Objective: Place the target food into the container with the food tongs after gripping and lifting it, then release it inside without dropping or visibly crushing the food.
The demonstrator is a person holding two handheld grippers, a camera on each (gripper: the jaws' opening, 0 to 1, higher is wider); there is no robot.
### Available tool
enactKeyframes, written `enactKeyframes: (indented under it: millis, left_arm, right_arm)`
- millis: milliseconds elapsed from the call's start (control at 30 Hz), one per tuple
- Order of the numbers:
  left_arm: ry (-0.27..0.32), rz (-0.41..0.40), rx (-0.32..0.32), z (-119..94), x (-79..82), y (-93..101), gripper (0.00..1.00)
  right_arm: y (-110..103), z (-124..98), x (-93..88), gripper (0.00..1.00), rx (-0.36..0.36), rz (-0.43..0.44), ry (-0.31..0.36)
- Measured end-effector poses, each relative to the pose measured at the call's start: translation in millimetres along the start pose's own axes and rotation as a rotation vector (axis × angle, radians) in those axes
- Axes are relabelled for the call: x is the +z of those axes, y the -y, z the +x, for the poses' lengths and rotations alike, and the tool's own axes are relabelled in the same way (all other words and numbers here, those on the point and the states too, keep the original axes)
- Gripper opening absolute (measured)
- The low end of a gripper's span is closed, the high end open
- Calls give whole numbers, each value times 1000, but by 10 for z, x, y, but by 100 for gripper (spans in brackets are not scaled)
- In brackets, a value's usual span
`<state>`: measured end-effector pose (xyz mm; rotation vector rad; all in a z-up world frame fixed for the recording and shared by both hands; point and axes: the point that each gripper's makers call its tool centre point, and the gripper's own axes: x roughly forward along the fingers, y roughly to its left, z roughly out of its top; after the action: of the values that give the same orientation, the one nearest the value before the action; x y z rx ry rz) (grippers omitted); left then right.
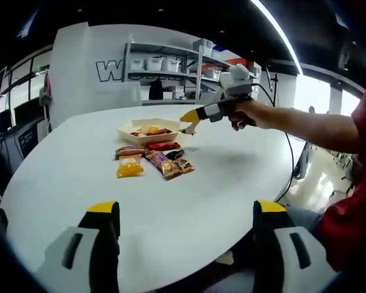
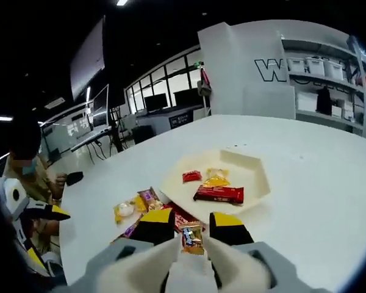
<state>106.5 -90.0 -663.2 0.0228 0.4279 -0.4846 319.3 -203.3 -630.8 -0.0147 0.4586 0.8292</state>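
Right gripper view: hand-held gripper (image 2: pixel 192 231) pinches small gold-wrapped snack (image 2: pixel 192 238).

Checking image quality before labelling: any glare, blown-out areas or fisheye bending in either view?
Left gripper view: ceiling light strip and right-side window blown out, round white table edge bowed. Right gripper view: small gold-wrapped snack between the jaws is soft; cream hexagonal tray evenly lit.
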Motion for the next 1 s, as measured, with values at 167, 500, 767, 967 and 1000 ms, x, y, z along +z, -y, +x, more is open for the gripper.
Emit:
enactKeyframes:
  millis: [167, 500, 767, 967, 1000]
  left_arm:
    - [6, 3, -3, 15, 29, 12, 88]
    - [-1, -1, 7, 3, 6, -29, 88]
    - [-5, 2, 16, -14, 19, -69, 88]
    - [-4, 0, 22, -27, 21, -99, 88]
    - [-5, 1, 22, -26, 16, -100, 88]
  right_arm:
    - [41, -31, 187, 17, -4, -9, 32]
    - [85, 32, 453, 18, -12, -25, 81]
    - [83, 137, 549, 18, -7, -40, 91]
    - [88, 137, 499, 18, -5, -48, 78]
    - [94, 130, 477, 19, -7, -51, 75]
